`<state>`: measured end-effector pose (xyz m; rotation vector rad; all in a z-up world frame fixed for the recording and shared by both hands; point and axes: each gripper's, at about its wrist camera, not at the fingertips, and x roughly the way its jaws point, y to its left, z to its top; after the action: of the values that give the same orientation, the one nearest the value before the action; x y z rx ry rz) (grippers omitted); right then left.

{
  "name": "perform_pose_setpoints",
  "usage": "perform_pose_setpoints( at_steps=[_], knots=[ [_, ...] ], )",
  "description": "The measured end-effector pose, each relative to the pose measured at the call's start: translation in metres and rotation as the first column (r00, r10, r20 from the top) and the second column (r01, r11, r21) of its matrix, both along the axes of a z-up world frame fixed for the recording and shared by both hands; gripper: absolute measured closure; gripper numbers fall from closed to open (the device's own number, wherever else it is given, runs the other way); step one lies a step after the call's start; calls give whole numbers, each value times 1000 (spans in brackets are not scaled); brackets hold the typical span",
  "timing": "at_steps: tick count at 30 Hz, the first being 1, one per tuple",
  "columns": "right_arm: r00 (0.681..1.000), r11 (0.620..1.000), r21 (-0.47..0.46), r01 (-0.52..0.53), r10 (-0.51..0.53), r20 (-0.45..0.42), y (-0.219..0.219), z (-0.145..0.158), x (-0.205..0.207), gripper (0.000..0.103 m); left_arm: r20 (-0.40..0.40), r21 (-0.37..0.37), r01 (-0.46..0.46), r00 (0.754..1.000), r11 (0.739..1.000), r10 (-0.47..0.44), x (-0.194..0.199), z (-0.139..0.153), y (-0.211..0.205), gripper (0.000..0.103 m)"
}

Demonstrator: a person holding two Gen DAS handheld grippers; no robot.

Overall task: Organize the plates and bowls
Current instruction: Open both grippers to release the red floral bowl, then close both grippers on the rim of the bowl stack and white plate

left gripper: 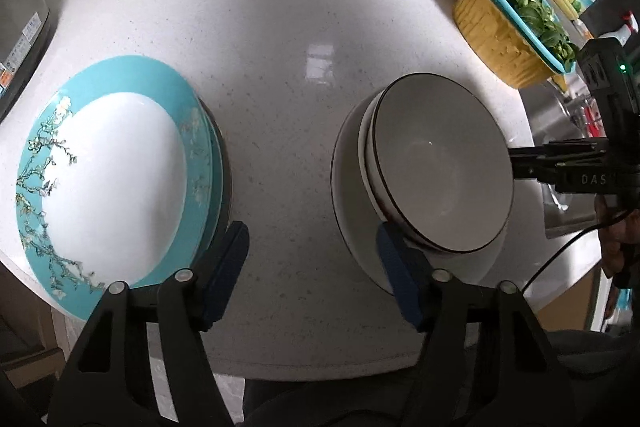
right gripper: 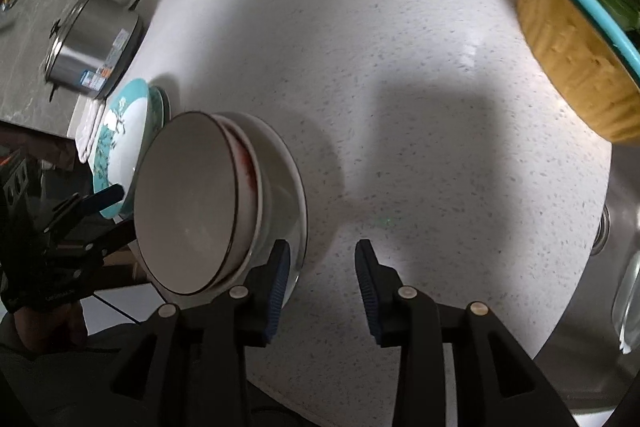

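Bowls [left gripper: 440, 163] hiding plate [left gripper: 344, 187], claws apart

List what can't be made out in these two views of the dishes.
- Teal plates: exact count; left wrist view shows only stacked rims.
- Bowl stack: number of bowls; nested, right wrist view.
- Pot label: too small.
- Greens basket: cut off by the frame edge.

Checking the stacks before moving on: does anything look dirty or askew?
Yes: the second bowl in the stack on the white plate shows a reddish smear along its outer rim. The teal plates look neatly stacked.
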<state>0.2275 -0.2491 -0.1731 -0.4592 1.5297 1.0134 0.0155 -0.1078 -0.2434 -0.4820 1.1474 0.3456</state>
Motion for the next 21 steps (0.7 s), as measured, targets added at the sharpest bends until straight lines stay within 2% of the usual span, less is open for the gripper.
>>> perform_pose_setpoints(
  at_steps=[2,6,12,16,18,21],
  knots=[
    [1000,1000,1,-19,19,-2,5,-3,-1,66,-7,-8,1,1000,1000,-1,5,-6,-2,46],
    [998,998,-5,-59,59,7,14,-12,-3,68,-36,-15,14,999,1000,-15,17,-19,-8,50],
    [998,998,-1,-64,64,-14,18,-25,-1,68,-45,-61,-16,999,998,14,26,-41,1,50],
    [997,998,7,-69,69,-23,21,-33,-4,68,-39,-65,-13,999,998,10,36,-48,5,56],
    [998,998,19,-59,59,-31,21,-35,-4,68,-37,-60,-2,999,998,0,43,-49,5,62],
    [998,998,39,-44,45,-35,20,-37,-3,68,-51,-86,6,999,996,-10,50,-59,5,62]
  ],
)
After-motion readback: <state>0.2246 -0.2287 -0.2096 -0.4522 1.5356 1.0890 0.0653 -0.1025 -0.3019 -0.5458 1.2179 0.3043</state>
